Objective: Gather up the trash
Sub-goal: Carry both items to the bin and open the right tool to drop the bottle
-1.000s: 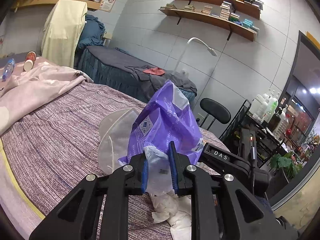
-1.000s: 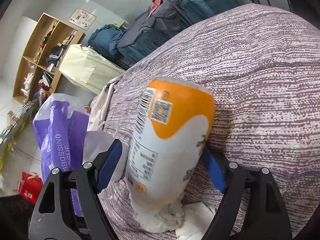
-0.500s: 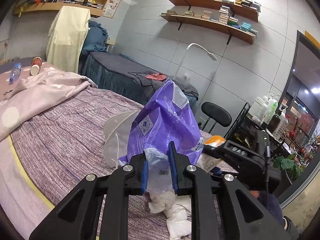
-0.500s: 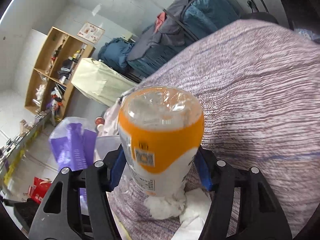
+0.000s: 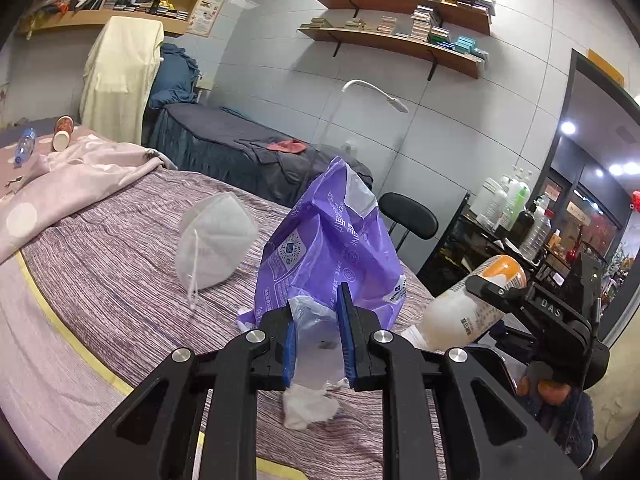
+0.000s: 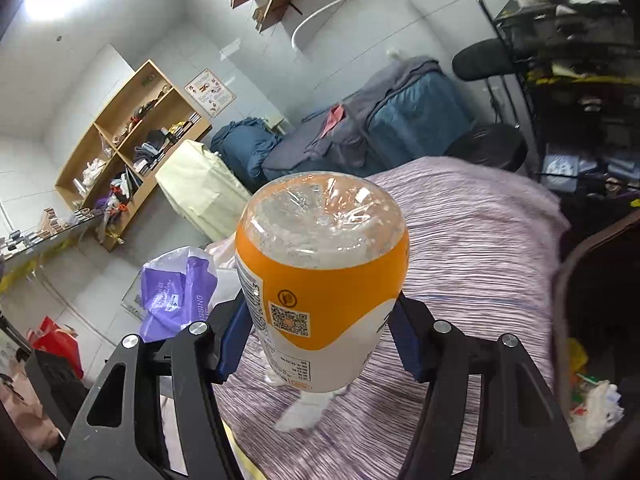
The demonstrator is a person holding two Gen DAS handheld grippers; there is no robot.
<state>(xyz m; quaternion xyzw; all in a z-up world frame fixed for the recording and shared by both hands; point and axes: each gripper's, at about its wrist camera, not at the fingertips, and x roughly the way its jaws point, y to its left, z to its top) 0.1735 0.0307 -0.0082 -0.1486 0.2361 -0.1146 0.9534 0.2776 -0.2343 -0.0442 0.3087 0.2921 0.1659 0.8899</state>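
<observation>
My left gripper (image 5: 316, 332) is shut on the pale lower edge of a purple plastic bag (image 5: 332, 248), which stands up over the striped purple bed (image 5: 120, 280). My right gripper (image 6: 320, 344) is shut on an orange-and-white plastic bottle (image 6: 320, 280), held off the bed with its clear base toward the camera. In the left wrist view that bottle (image 5: 468, 308) hangs to the right of the bag. A crumpled white tissue (image 5: 308, 404) lies on the bed below the bag, under the bottle in the right wrist view. A white face mask (image 5: 216, 240) lies left of the bag.
A paper cup (image 5: 62, 138) and a small water bottle (image 5: 24, 148) lie on the pink blanket at the far left. A black stool (image 5: 408, 216) and a cart of bottles (image 5: 504, 200) stand beyond the bed. A dark bin (image 6: 592, 300) holding rubbish is at the right.
The right gripper closed on the bottle and lifted it off the bed, tipping its base toward the camera. The left gripper shifted with the bag, and the face mask now shows beside it.
</observation>
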